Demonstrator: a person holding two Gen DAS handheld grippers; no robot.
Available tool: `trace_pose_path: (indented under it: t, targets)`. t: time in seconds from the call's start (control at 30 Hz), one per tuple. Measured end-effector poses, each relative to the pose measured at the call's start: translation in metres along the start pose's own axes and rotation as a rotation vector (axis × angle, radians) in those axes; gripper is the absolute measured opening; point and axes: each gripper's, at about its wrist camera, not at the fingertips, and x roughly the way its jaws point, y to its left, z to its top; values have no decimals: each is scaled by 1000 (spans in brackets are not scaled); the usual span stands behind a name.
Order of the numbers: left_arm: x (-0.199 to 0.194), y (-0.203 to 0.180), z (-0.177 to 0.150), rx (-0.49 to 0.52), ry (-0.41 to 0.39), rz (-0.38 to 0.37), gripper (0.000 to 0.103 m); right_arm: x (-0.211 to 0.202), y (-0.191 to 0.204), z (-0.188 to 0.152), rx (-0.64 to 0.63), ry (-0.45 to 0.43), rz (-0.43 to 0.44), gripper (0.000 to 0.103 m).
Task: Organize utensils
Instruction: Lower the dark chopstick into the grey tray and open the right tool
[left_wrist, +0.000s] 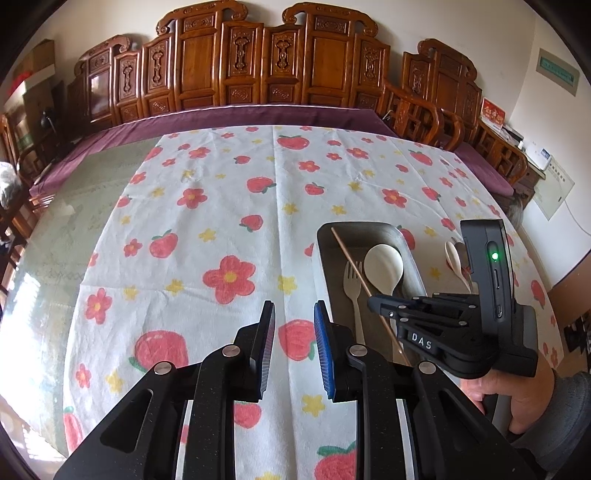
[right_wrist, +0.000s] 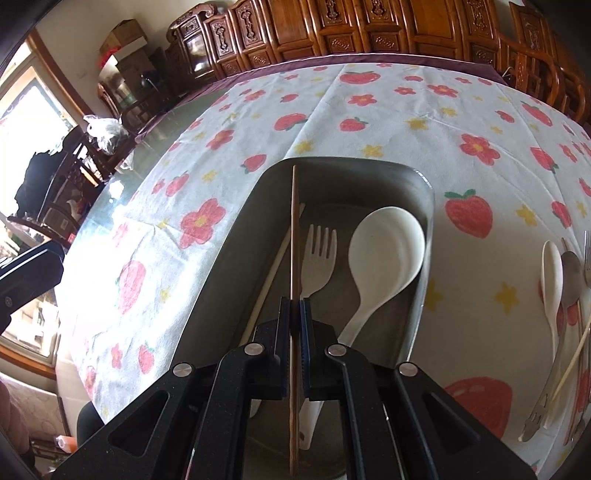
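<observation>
- Wooden chopstick (right_wrist: 294, 236) is riding pinched in the right gripper (right_wrist: 294, 314), long axis pointing 12 o'clock over the grey tray (right_wrist: 424, 184), directly below.
- Left gripper (left_wrist: 293, 332) is hanging open, holding nothing, with the tray at its 2 o'clock.

Left wrist view is taken from above the tabletop (left_wrist: 207, 206), aimed forward toward the carved wooden bench (left_wrist: 258, 70). Right wrist view is set close over the metal tray (right_wrist: 424, 206), angled down. Tray (left_wrist: 395, 230), tablecloth and bench are shared by both.
</observation>
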Motion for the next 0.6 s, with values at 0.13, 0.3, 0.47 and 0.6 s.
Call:
trace_pose_path:
  t: [0.13, 0.3, 0.47, 0.6]
  targets:
    - [-2, -6, 1, 2, -2, 3, 20, -10, -2, 1, -15, -9, 21, 8]
    - [-6, -22, 2, 19, -8, -6, 27, -53, -16, -3, -46, -75, 23, 8]
    - [-5, -48, 4, 48, -3, -27, 30, -112, -52, -23, -68, -141, -30, 8]
    - [1, -73, 4, 69, 4, -50, 33, -150, -91, -42, -60, -171, -111, 8]
